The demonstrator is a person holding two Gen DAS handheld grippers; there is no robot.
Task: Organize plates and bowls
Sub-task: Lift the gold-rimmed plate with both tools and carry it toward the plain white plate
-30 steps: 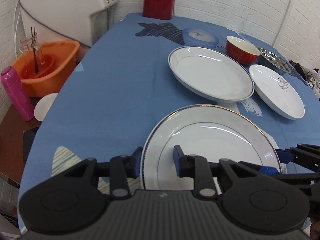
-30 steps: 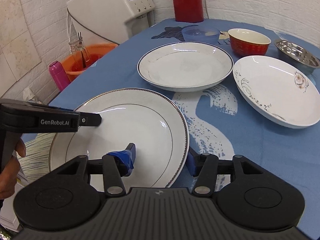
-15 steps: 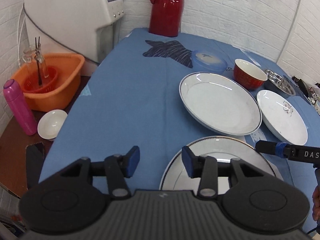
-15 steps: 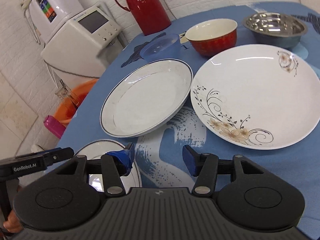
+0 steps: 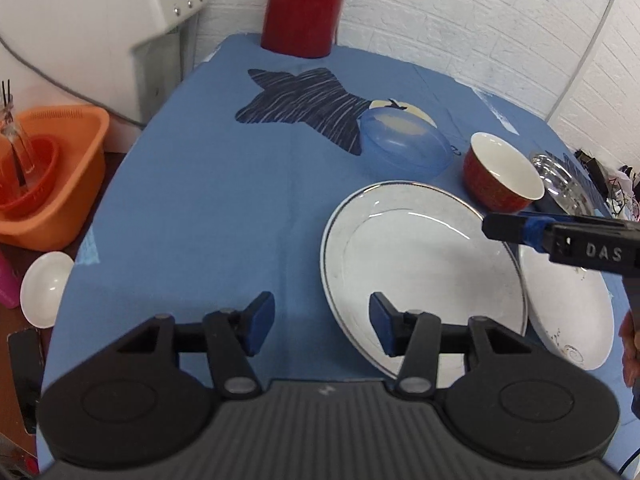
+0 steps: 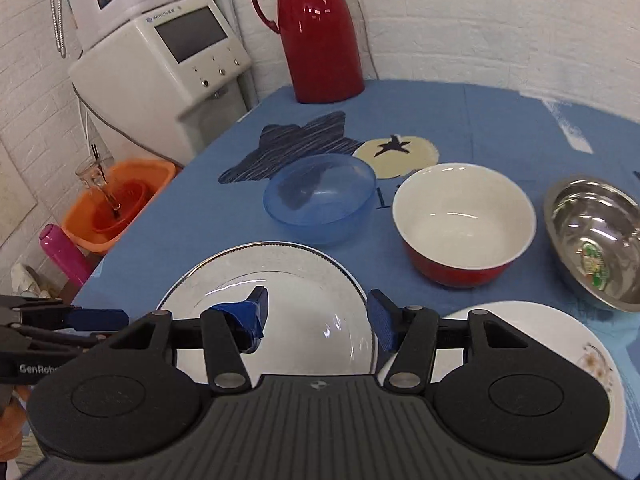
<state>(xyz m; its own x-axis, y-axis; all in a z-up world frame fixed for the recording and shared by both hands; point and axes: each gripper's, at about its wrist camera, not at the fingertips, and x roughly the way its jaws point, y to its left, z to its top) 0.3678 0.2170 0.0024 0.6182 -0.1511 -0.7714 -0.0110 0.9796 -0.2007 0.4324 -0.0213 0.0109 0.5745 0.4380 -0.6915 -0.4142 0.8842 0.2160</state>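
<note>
Both tongs, left point(image 5: 322, 326) and right point(image 6: 318, 318), gape empty over the blue tablecloth point(image 5: 208, 200) beside white brick walls point(image 6: 500, 20).

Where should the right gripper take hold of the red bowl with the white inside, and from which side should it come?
Grip the rim of the red bowl from above, one finger inside, one outside. It stands upright and open, its wall thin, its body probably too wide. The right gripper is open, and the near rim is unobstructed.

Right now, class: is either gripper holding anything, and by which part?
Nothing is held. Left gripper and right gripper both hang open above the silver-rimmed plate.
</note>
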